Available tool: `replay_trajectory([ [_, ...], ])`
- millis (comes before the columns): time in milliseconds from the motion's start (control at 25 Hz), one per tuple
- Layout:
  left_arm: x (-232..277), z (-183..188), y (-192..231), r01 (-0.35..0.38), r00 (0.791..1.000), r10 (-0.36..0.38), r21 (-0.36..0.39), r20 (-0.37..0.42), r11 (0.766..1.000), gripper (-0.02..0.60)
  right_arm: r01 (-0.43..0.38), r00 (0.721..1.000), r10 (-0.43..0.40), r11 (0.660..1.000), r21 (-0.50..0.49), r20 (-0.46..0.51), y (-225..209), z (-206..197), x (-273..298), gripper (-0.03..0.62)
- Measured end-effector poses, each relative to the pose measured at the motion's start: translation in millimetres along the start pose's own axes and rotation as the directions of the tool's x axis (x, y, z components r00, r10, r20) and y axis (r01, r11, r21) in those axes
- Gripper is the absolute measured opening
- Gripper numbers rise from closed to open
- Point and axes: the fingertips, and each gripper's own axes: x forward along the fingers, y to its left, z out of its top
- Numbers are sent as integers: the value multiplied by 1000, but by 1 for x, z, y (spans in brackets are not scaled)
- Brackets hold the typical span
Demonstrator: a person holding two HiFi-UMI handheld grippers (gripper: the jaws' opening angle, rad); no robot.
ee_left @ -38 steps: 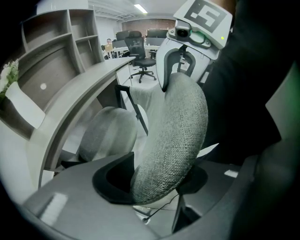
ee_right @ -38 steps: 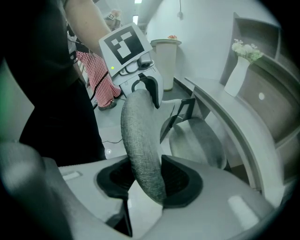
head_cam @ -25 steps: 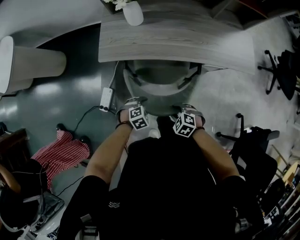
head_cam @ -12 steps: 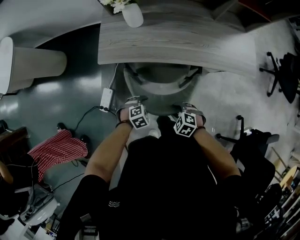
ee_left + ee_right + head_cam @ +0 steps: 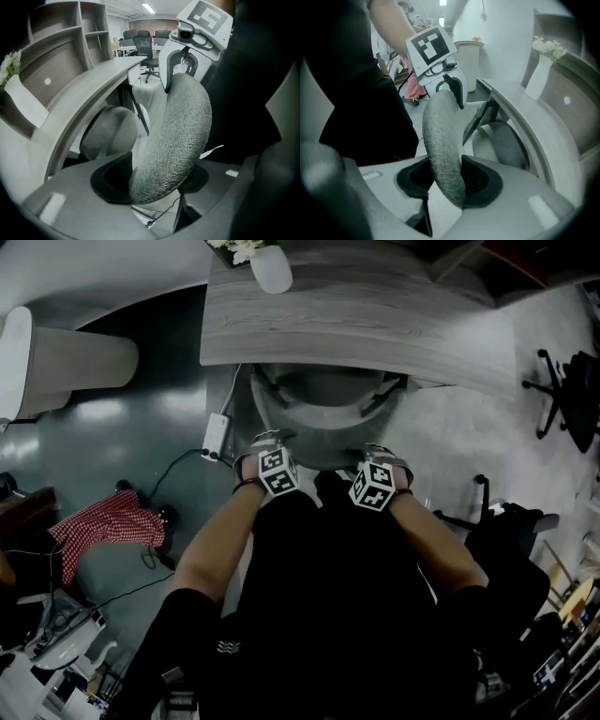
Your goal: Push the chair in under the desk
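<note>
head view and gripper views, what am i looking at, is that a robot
No robot here: a person holds a hand tool with two jaws in each hand. The head view comes from a camera on the person's head, looking down on their arms, the left gripper and the right gripper. Each gripper view comes from a camera riding on that tool, looking along its jaws. Both tools sit on the grey fabric backrest of a chair tucked partly under the wooden desk. A white vase of flowers stands on the desk. The right jaws grip the backrest; the left jaws are opening with it between them.
</note>
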Motion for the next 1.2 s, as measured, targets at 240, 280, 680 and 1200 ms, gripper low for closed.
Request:
replay_trajectory([
  [240, -10, 0, -4, -29, 999, 30, -27, 17, 999, 261, -43, 999, 43, 999, 24, -6, 5, -1, -1, 169],
  [280, -13, 0, -5, -42, 999, 42, -30, 20, 999, 261, -51, 999, 51, 998, 32, -6, 6, 0, -2, 173],
  [680, -56, 0, -9, -129, 989, 140, -166, 56, 978, 261, -54, 996, 41, 980, 190, 73, 9, 5, -41, 179],
  [1200, -112, 14, 9, -189, 922, 300, -391, 245, 901, 184, 126, 932, -243, 914, 385, 270, -38, 30, -106, 176],
])
